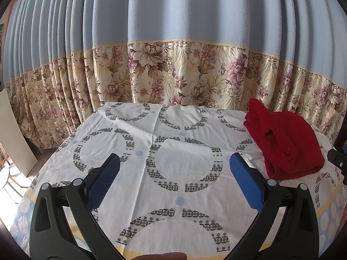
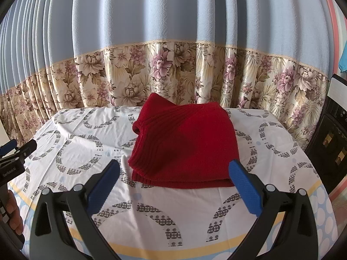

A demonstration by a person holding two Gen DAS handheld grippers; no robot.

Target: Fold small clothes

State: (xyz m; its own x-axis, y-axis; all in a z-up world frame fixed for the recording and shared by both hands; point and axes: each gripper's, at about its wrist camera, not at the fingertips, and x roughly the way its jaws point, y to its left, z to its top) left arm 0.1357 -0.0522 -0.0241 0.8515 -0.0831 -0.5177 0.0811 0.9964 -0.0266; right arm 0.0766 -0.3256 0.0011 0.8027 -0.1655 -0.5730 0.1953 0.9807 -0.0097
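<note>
Red knit: the garment [image 2: 184, 143] lies folded on the tablecloth [image 2: 86, 134], directly ahead of your right gripper [image 2: 173, 169], its near hem between the spread, empty fingers. Its long axis runs left to right. Your left gripper [image 1: 173, 164], also spread and empty, sits well to the garment's left; judge the right nearer

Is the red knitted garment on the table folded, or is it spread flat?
Folded. The red knitted garment lies as a compact bundle with stacked layers visible at its near edge, on the patterned tablecloth.
</note>
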